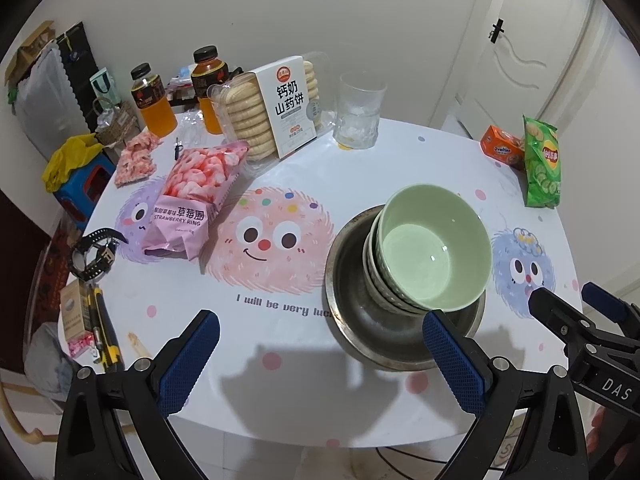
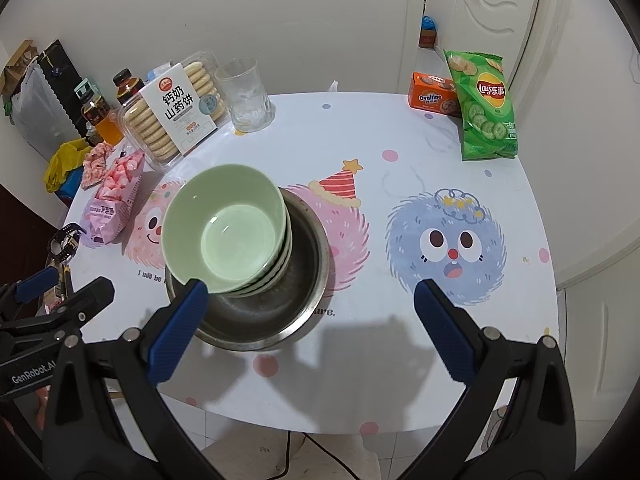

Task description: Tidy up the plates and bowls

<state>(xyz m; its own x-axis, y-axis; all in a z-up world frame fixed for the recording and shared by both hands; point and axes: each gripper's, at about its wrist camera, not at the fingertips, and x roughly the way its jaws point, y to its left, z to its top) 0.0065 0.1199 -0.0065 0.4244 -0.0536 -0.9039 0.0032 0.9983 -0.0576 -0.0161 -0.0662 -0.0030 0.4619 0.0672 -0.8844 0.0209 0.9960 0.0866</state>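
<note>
1. Because they are nested and glazed, the green bowls [image 1: 430,250] are judged stiff, slippery and breakable; the stack leans toward one side inside the metal basin [image 1: 356,320], which sits near the counter's front edge.
2. A hold is best taken on the top bowl's rim, one finger inside and one outside, since the smooth wall offers little purchase; the whole stack is judged heavy for one rim pinch.
3. The left gripper [image 1: 320,354] is seen with its fingers spread wide and nothing between them, the right-hand finger lying over the basin's near rim.
4. The right gripper [image 2: 310,322] is likewise spread and empty, just before the basin.
5. Further out, the counter [image 2: 400,128] carries a glass [image 2: 246,96], a biscuit box [image 2: 176,110], and a chip bag [image 2: 482,106].
</note>
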